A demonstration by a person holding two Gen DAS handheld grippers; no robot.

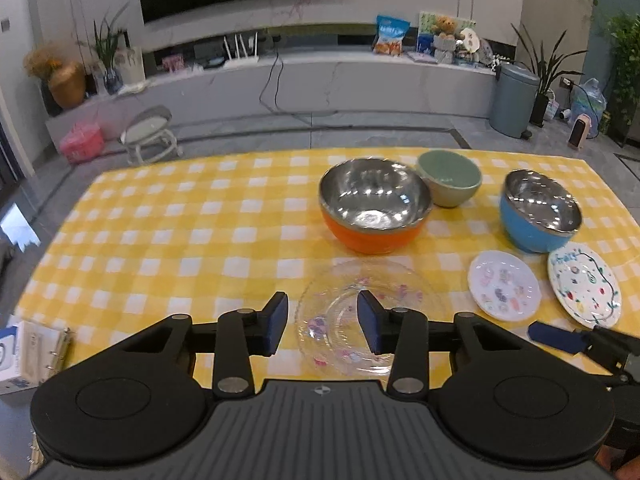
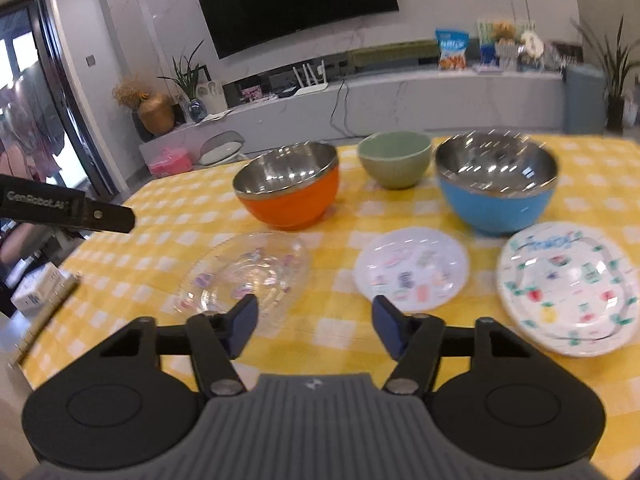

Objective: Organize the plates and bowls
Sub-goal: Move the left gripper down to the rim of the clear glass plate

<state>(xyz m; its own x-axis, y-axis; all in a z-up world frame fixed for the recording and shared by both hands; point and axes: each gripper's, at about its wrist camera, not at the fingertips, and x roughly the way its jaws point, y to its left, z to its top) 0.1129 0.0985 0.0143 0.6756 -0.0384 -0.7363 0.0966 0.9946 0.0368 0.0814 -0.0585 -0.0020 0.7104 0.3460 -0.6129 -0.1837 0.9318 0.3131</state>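
Note:
On the yellow checked tablecloth (image 1: 180,220) stand an orange steel-lined bowl (image 1: 374,208) (image 2: 288,192), a green ceramic bowl (image 1: 450,182) (image 2: 394,160) and a blue steel-lined bowl (image 1: 538,212) (image 2: 496,184). In front of them lie a clear glass plate (image 1: 384,280) (image 2: 248,272), a small white plate (image 1: 504,290) (image 2: 412,270) and a larger patterned plate (image 1: 584,290) (image 2: 568,288). My left gripper (image 1: 322,304) hovers open above the near part of the glass plate. My right gripper (image 2: 315,308) is open over bare cloth between the glass plate and the small white plate.
A ring binder and a white box (image 1: 36,356) (image 2: 40,296) sit off the table's near left corner. Beyond the far edge is open floor with a low stool (image 1: 148,132), a pink basket (image 1: 82,142) and a grey bin (image 1: 514,98).

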